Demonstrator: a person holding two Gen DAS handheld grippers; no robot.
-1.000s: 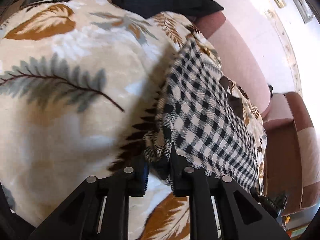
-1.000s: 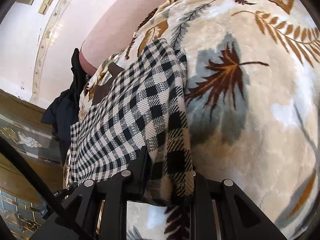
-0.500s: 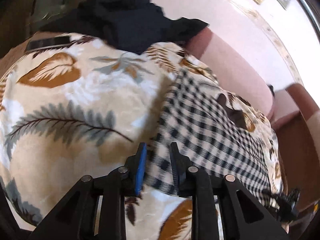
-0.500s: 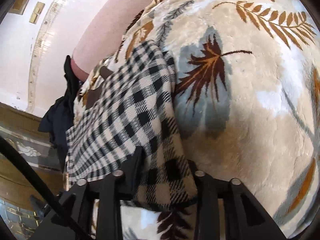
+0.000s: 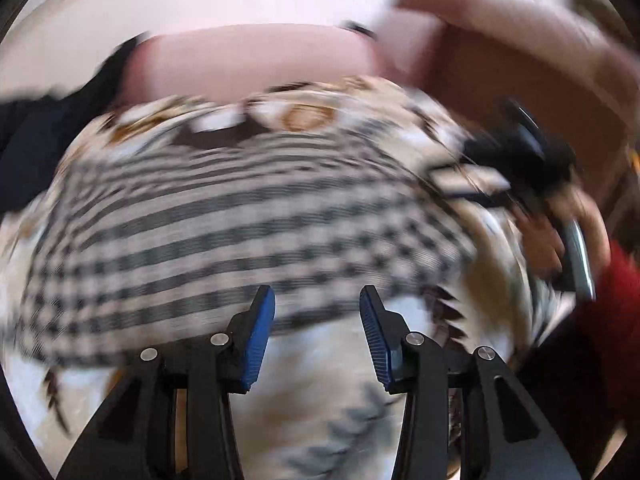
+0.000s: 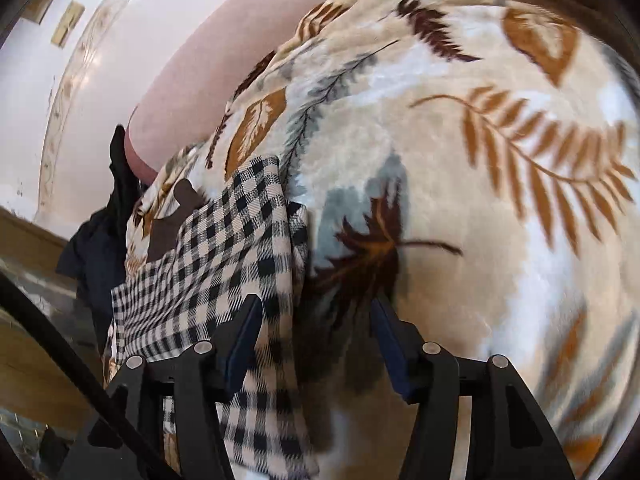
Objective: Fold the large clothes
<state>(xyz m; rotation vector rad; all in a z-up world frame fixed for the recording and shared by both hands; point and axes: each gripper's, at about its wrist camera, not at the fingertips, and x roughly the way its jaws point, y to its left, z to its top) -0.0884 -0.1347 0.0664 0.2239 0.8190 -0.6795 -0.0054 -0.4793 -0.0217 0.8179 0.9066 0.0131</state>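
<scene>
Ahead of both wide, empty jaws, checked cloth (image 6: 224,256) lies on the leaf blanket (image 6: 460,168); fold laid, regrasp an edge next.

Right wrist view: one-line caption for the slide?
Open right gripper over the edge of a checked garment lying on a leaf-print blanket.

Black-and-white checked garment (image 6: 224,248) on cream, brown-leaf-patterned blanket (image 6: 460,184)

A pink sofa (image 6: 224,80) backs against a white wall (image 6: 60,120).
</scene>
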